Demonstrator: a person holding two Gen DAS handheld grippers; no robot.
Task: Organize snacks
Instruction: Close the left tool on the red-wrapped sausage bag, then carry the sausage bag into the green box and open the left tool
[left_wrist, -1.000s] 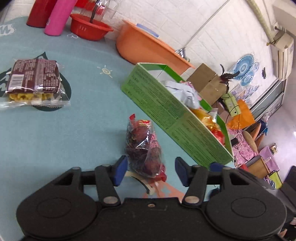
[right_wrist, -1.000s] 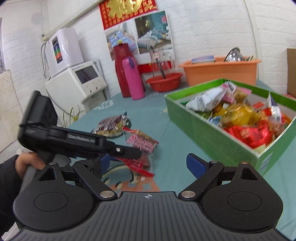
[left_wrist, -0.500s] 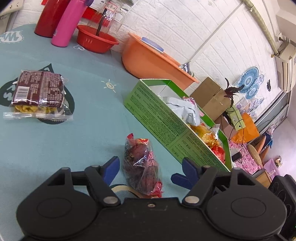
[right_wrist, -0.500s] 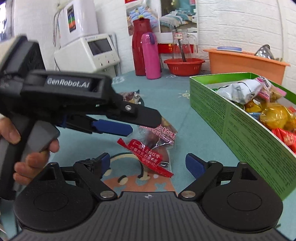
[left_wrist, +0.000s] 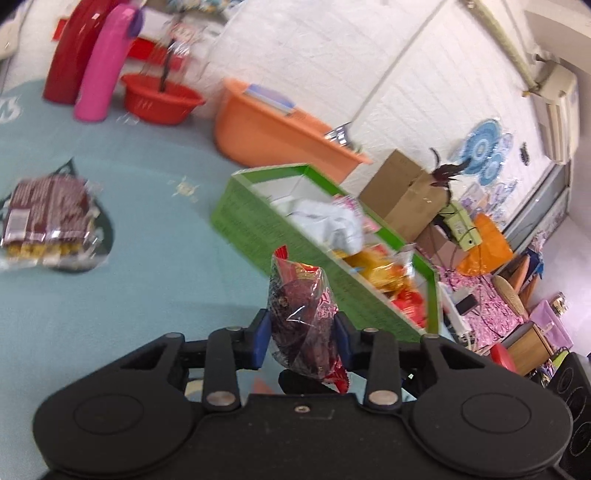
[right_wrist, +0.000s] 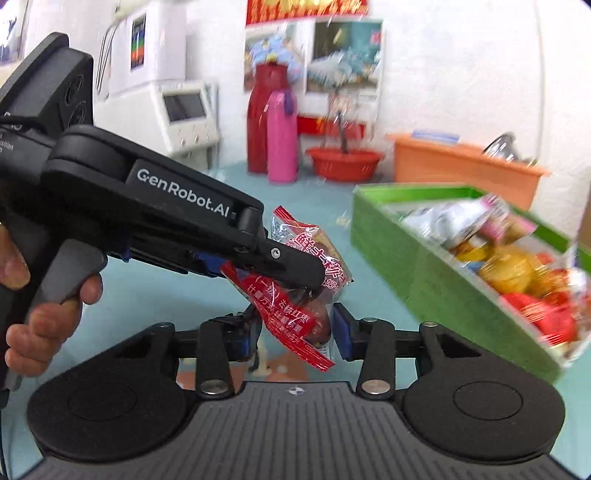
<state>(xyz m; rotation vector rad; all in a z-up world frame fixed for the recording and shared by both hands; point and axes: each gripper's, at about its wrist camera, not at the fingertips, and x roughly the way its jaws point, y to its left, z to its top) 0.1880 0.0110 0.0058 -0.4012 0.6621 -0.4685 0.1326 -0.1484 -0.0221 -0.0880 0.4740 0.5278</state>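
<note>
A clear bag of dark red dates (left_wrist: 299, 306) hangs above the teal tablecloth, with my left gripper (left_wrist: 301, 339) shut on it. In the right wrist view the left gripper (right_wrist: 310, 284) reaches in from the left with the date bag (right_wrist: 317, 243) tilted in its jaws. My right gripper (right_wrist: 295, 334) is closing, and the bag's lower red end is between its blue pads, which stand close to its sides. The green box (left_wrist: 258, 229) full of snack packets sits to the right, and shows as the green box (right_wrist: 406, 266) in the right wrist view. A brown snack packet (left_wrist: 44, 218) lies on the cloth at far left.
At the table's back stand a red thermos (left_wrist: 70, 55), a pink bottle (left_wrist: 103, 70), a red basin (left_wrist: 159, 99) and an orange tub (left_wrist: 266, 129). A cardboard box (left_wrist: 399, 184) is behind the green box. A person's hand (right_wrist: 44, 321) holds the left gripper's handle.
My left gripper has shut on the date bag and lifted it off the cloth. My right gripper's jaws have narrowed around the bag's lower end.
</note>
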